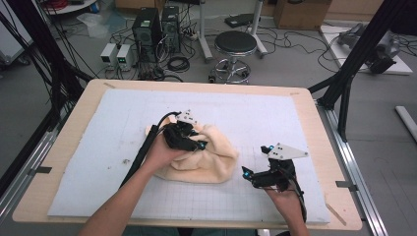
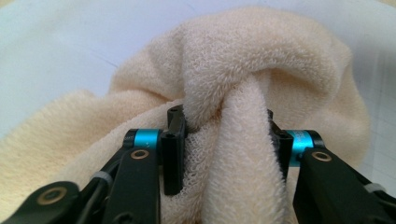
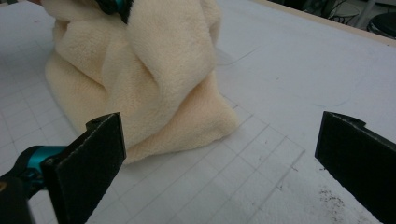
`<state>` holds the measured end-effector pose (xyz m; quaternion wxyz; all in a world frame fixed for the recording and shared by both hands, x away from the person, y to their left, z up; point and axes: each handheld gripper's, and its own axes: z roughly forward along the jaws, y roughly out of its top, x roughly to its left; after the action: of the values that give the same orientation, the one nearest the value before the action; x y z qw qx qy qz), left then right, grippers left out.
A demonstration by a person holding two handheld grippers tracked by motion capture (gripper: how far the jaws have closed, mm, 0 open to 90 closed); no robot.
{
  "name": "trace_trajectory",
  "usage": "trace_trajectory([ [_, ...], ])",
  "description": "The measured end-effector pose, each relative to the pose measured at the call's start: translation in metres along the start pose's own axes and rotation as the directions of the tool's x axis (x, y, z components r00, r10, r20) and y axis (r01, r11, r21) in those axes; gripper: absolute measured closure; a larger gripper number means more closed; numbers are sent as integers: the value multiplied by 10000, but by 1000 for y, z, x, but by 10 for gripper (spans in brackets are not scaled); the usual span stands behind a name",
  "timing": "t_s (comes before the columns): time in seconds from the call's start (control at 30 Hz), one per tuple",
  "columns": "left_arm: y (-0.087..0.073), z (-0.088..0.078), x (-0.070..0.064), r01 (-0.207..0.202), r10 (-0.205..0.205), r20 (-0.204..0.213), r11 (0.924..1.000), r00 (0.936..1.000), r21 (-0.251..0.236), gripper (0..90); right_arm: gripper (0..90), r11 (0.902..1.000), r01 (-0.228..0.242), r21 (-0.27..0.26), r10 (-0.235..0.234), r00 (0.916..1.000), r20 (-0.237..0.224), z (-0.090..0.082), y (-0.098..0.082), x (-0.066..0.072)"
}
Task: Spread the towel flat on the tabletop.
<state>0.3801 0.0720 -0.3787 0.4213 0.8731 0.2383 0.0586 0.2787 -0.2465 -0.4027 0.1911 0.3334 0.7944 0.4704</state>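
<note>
Here we see a cream terry towel (image 1: 204, 157), thick and looped in its pile, heaped in a soft crumpled mound near the middle of the white gridded mat (image 1: 118, 128) that covers the pale wooden table (image 1: 74, 123). In the left gripper view the towel (image 2: 261, 70) rises in rounded, rope-like folds, and one fat fold runs down between the two black jaws of the left gripper (image 2: 224, 149); the pads press into the nap on both sides, so we read this gripper as grasping the towel. From the high view the left gripper (image 1: 189, 137) sits on the mound's crest, toward its 10 o'clock side, the hand's fingers wrapped around the black body. The right gripper (image 1: 255, 176) rests at about 4 o'clock from the towel, just beside its edge and apart from it. In the right gripper view its flat, matte jaws stand wide apart with nothing between them, the right gripper (image 3: 219, 154) released, and the towel (image 3: 154, 70) lies ahead toward 11 o'clock.
</note>
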Motion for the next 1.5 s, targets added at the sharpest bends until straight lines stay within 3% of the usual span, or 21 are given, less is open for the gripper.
trace_trajectory([
  [0.23, 3, -18, -5, -247, 246, -25, 9974, 9997, -684, 440, 10, 9995, 74, 317, -66, 9996, -264, 7, 2, 4],
  [0.53, -1, -67, -3, -335, 276, -386, 9862, 9989, -1624, 395, 52, 9978, 513, 421, -480, 9959, -761, 12, 9, 18],
  [0.63, -11, -83, -3, -520, 440, -532, 9856, 9976, -1609, 394, 97, 9969, 606, 507, -556, 9941, -933, 14, 11, 21],
  [0.67, -16, -87, -3, -514, 430, -562, 9861, 9975, -1582, 387, 201, 9952, 770, 604, -695, 9906, -1179, 15, 11, 22],
  [0.8, -35, -94, -3, -454, 375, -554, 9878, 9978, -1489, 386, 273, 9925, 966, 753, -877, 9896, -1139, 16, 11, 24],
  [0.93, -53, -90, -3, -476, 419, -558, 9932, 9976, -1059, 379, 348, 9903, 696, 1202, -554, 9915, -1181, 24, 8, 20],
  [1.07, -68, -77, 2, -467, 448, -616, 9985, 9971, -302, 385, 458, 9771, 687, 2013, -415, 9898, -1366, 39, 4, 14],
  [1.2, -76, -65, 8, -278, 286, -536, 9995, 9982, 148, 473, 656, 9600, 1062, 2590, -674, 9857, -1543, 50, 4, 14],
  [1.23, -78, -63, 9, -246, 258, -506, 9994, 9984, 239, 523, 708, 9569, 1235, 2630, -813, 9828, -1660, 51, 4, 14],
  [1.27, -79, -61, 10, -282, 291, -380, 9993, 9989, 243, 673, 747, 9532, 1425, 2667, -970, 9795, -1766, 52, 5, 14],
  [1.3, -79, -61, 9, -324, 331, -355, 9993, 9988, 208, 673, 791, 9505, 1511, 2715, -1037, 9780, -1811, 51, 6, 14],
  [1.37, -77, -64, 6, -388, 388, -134, 9992, 9992, -7, 794, 828, 9517, 1592, 2625, -1126, 9764, -1841, 46, 9, 10],
  [1.5, -70, -74, -1, -555, 556, 65, 9981, 9984, -262, 831, 846, 9580, 1601, 2379, -1199, 9772, -1751, 31, 16, 2],
])
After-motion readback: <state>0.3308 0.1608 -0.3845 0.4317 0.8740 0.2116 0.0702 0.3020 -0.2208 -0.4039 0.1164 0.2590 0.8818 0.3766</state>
